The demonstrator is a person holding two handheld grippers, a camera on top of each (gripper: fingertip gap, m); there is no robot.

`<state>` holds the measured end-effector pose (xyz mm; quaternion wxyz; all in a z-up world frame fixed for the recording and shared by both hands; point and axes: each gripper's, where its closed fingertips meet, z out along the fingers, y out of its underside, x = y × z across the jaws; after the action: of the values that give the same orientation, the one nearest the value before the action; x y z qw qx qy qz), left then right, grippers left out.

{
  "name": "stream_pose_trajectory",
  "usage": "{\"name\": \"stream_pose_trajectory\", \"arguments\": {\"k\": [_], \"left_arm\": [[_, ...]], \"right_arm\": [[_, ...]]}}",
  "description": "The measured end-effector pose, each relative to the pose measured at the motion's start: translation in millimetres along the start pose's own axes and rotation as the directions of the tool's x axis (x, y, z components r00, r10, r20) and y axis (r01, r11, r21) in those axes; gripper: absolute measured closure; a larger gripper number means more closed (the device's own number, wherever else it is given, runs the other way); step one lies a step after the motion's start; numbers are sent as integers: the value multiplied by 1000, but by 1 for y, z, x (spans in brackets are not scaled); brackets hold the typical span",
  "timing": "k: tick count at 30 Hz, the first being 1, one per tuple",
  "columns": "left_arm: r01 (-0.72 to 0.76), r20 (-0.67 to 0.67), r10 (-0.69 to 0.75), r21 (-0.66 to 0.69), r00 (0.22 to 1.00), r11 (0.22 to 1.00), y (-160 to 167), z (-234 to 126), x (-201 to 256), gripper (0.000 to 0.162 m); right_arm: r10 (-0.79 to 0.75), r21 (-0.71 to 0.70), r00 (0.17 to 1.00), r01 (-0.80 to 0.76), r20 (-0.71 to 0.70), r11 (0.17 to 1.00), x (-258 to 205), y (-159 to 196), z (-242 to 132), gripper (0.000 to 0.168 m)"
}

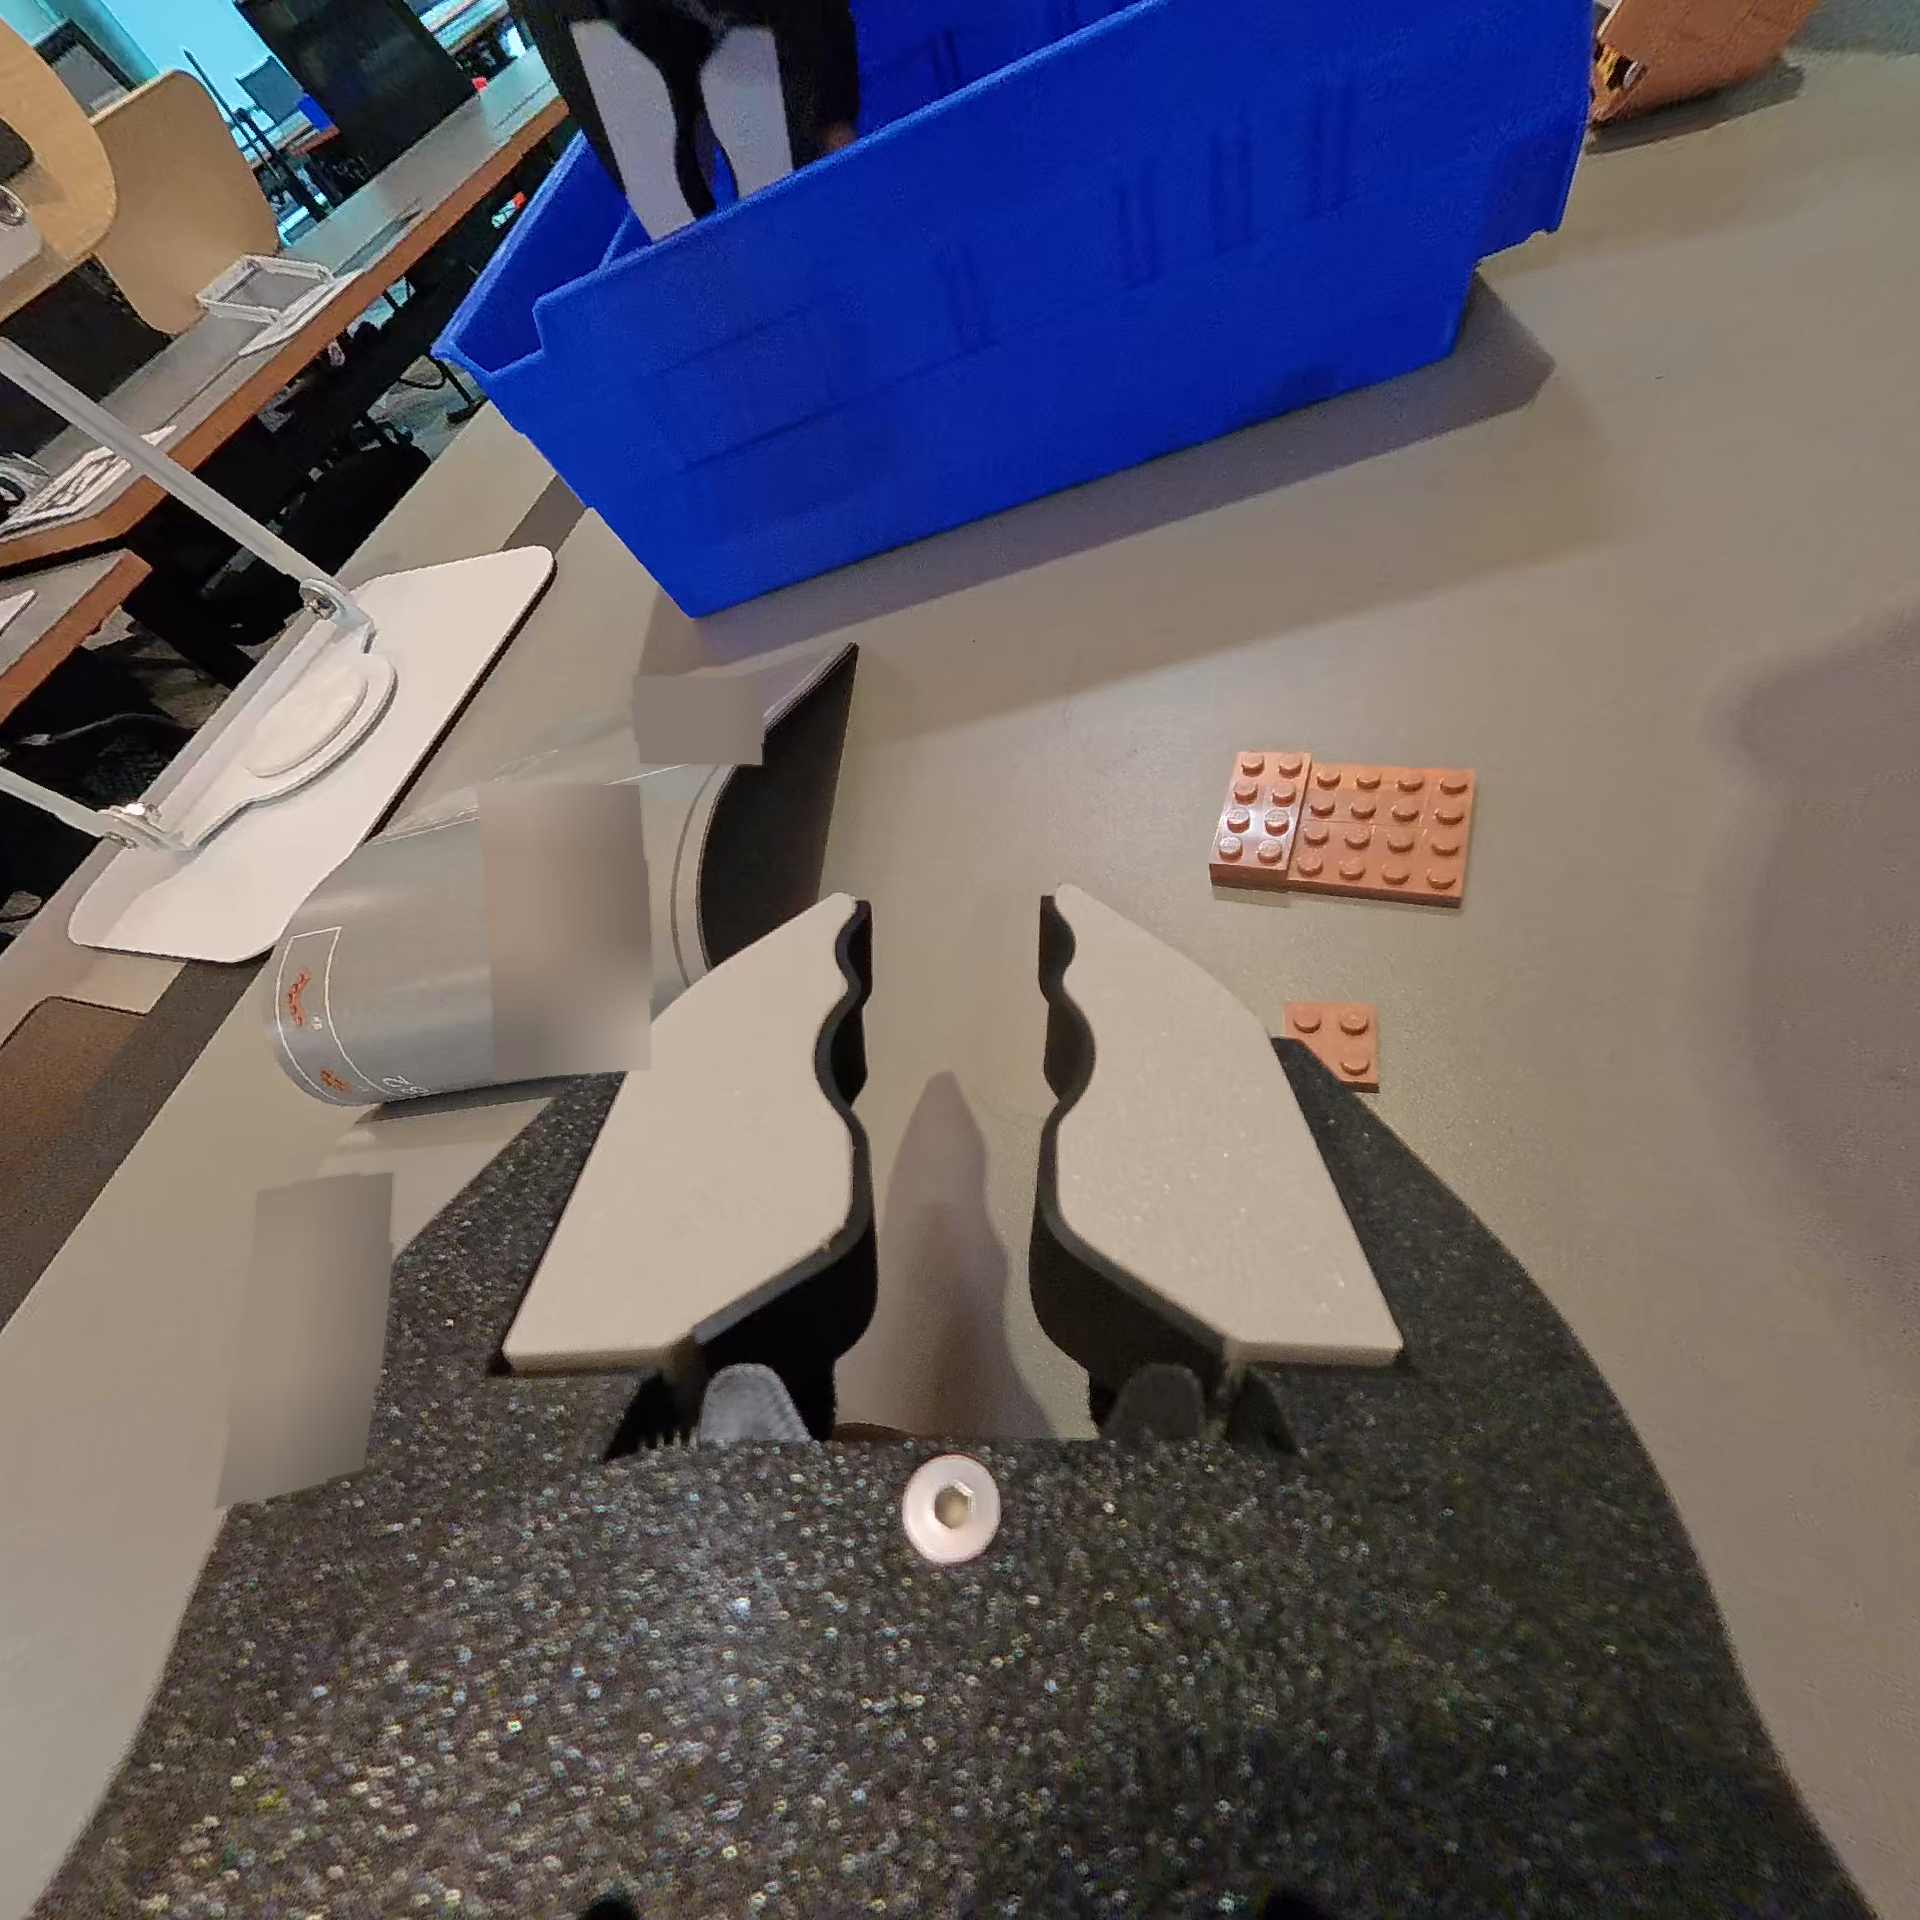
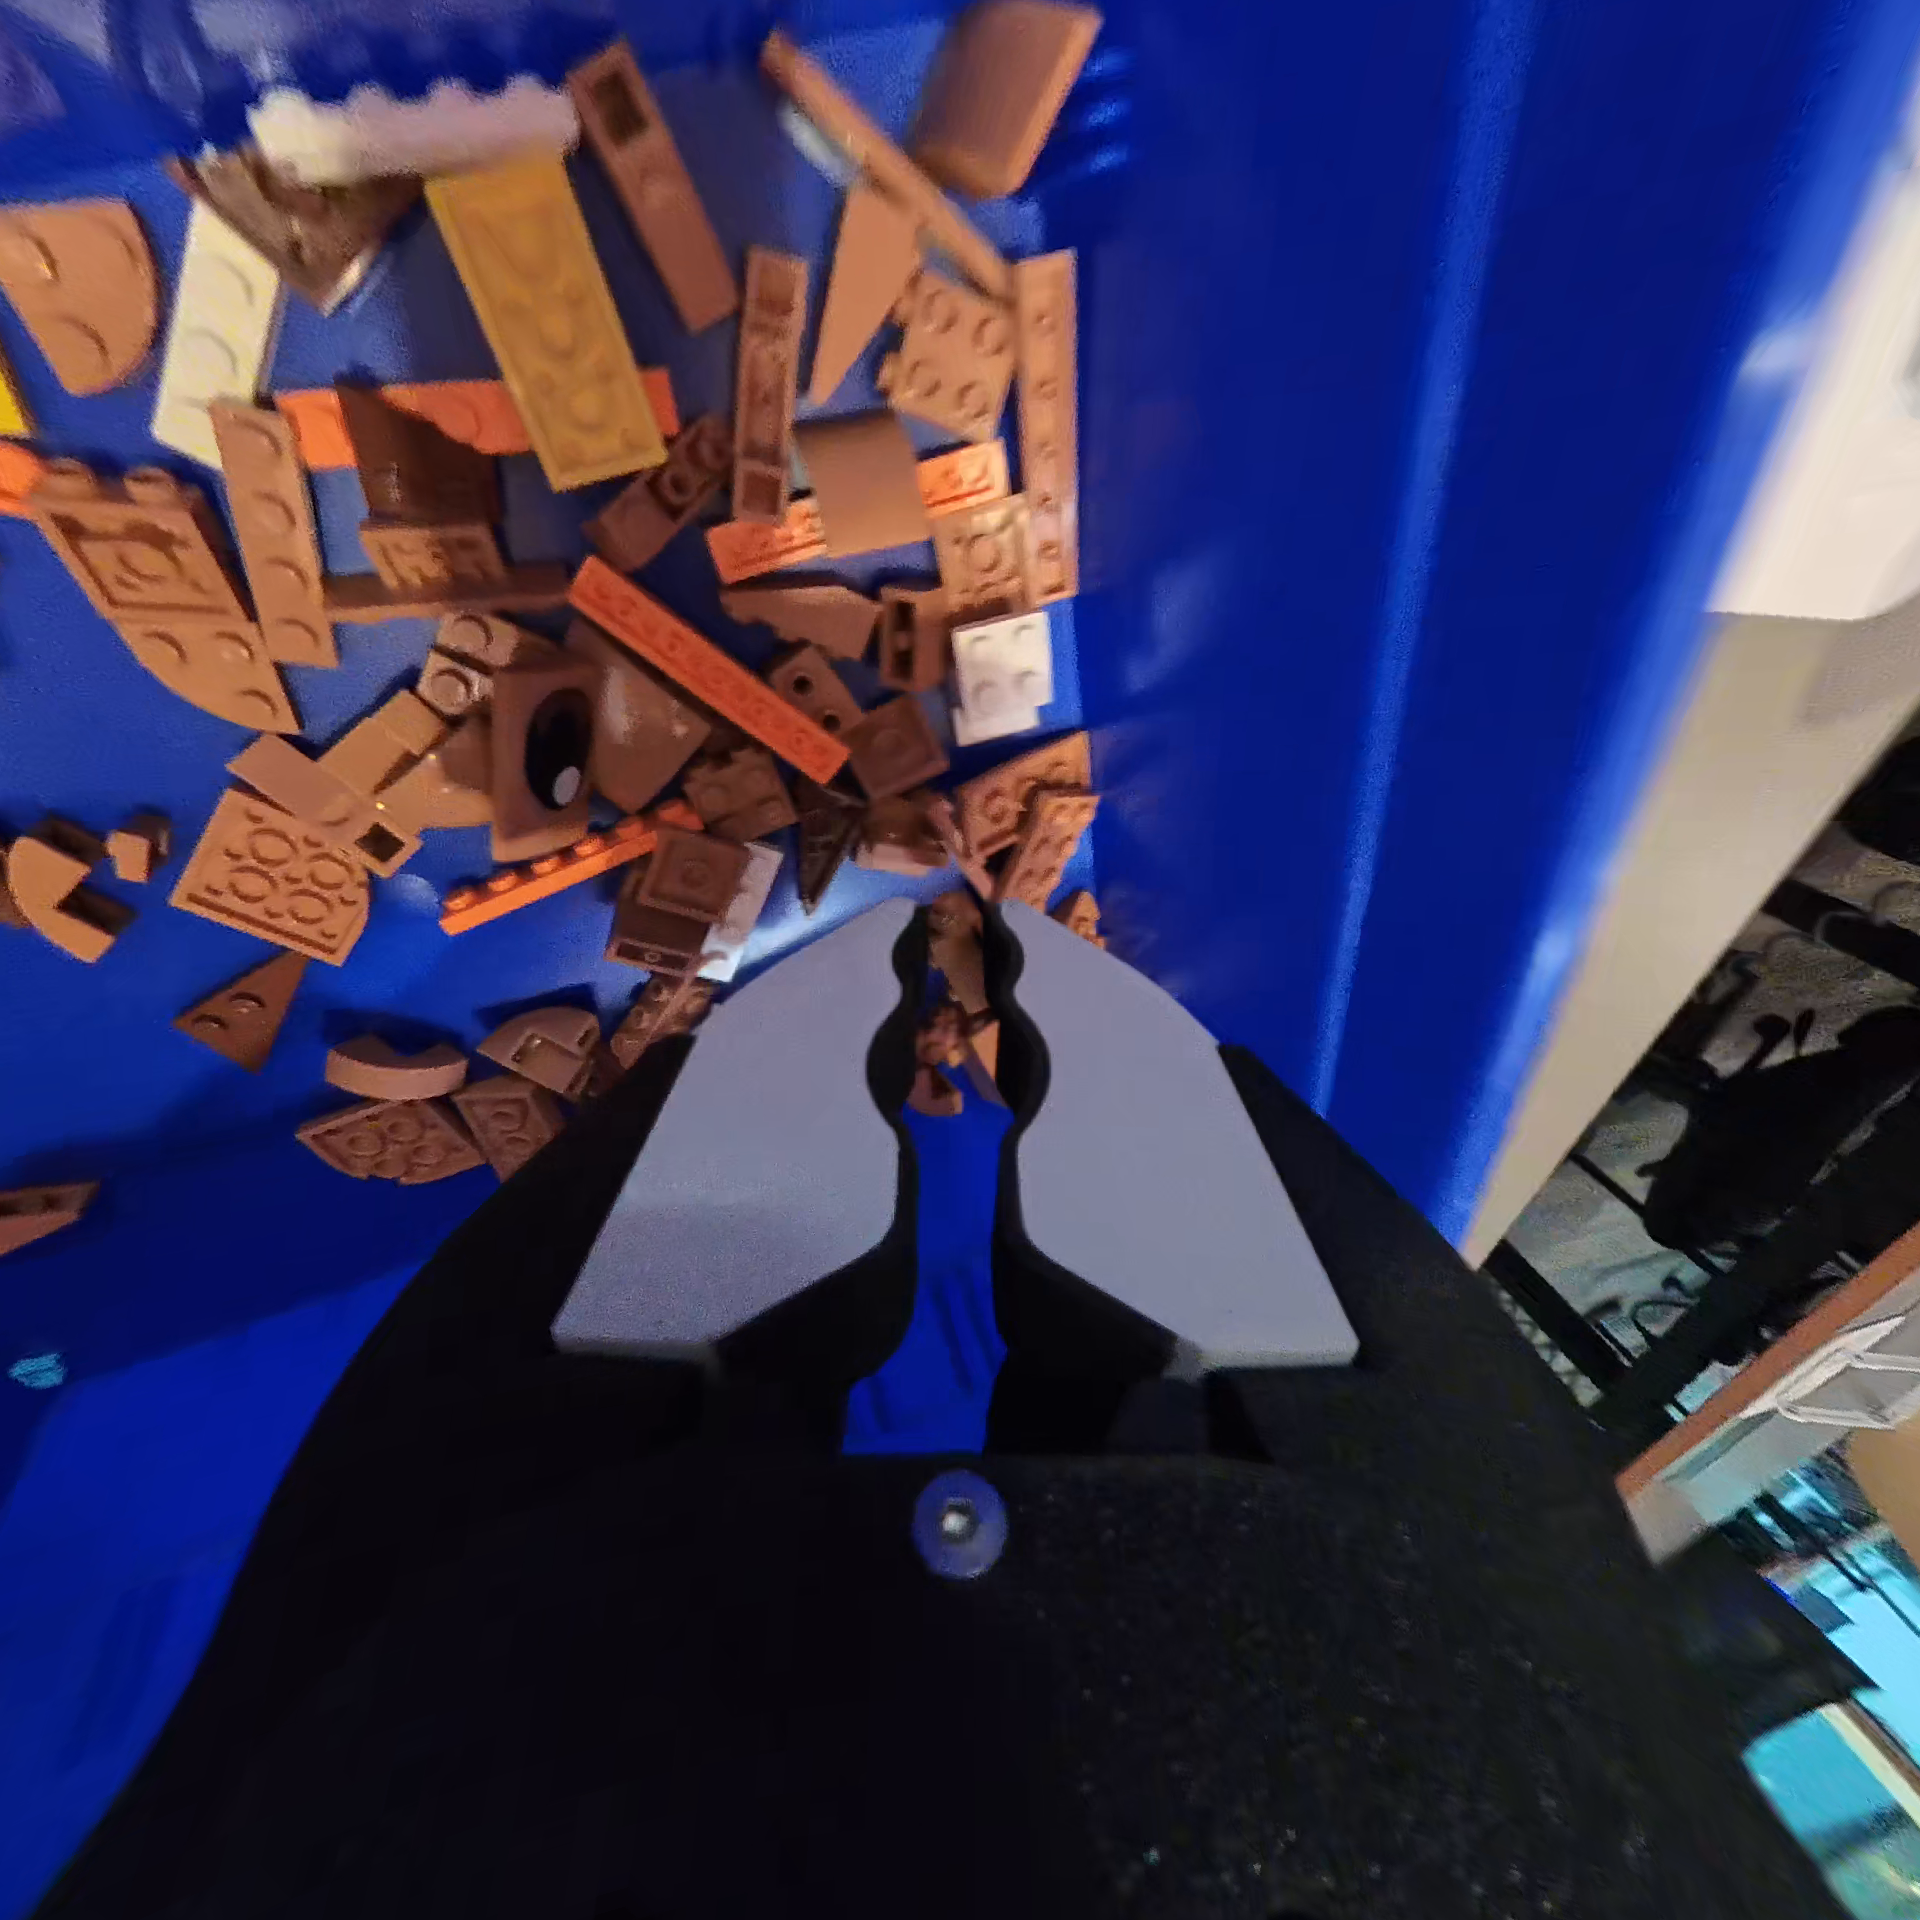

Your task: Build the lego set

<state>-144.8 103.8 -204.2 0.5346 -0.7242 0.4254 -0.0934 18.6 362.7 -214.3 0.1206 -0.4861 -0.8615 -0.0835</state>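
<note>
In the left wrist view, my left gripper (image 1: 956, 925) is open and empty, low over the grey table (image 1: 1558, 1247). A flat assembly of brown lego plates (image 1: 1342, 831) lies on the table ahead and to its right. A small brown 2x2 plate (image 1: 1335, 1041) lies just beside the right finger. In the right wrist view, my right gripper (image 2: 958, 916) is inside the blue bin (image 2: 1247, 520), at the near edge of a pile of loose bricks (image 2: 582, 582). Its fingers are nearly together on a small brown lego piece (image 2: 956, 961). The view is blurred.
The blue bin (image 1: 987, 343) stands at the back of the table, with a second one behind it. A silver can (image 1: 395, 966) lies on its side at the left, next to a white lamp base (image 1: 343, 717). The table's left edge is close. The small brown 2x2 plate (image 1: 1335, 1041) is about 6 centimetres from my left fingertips.
</note>
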Motion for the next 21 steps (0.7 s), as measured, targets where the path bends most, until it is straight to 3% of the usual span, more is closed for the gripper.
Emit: {"name": "stream_pose_trajectory", "arguments": {"k": [10,21], "left_arm": [[-1,2,1,-1,1000,1000,0,0,0,131],[3,3,-3,-3,1000,1000,0,0,0,131]], "right_arm": [[65,14,998,-65,14,998,-2,21,-19,148],[128,46,991,-127,-40,991,-16,53,-59,148]]}}
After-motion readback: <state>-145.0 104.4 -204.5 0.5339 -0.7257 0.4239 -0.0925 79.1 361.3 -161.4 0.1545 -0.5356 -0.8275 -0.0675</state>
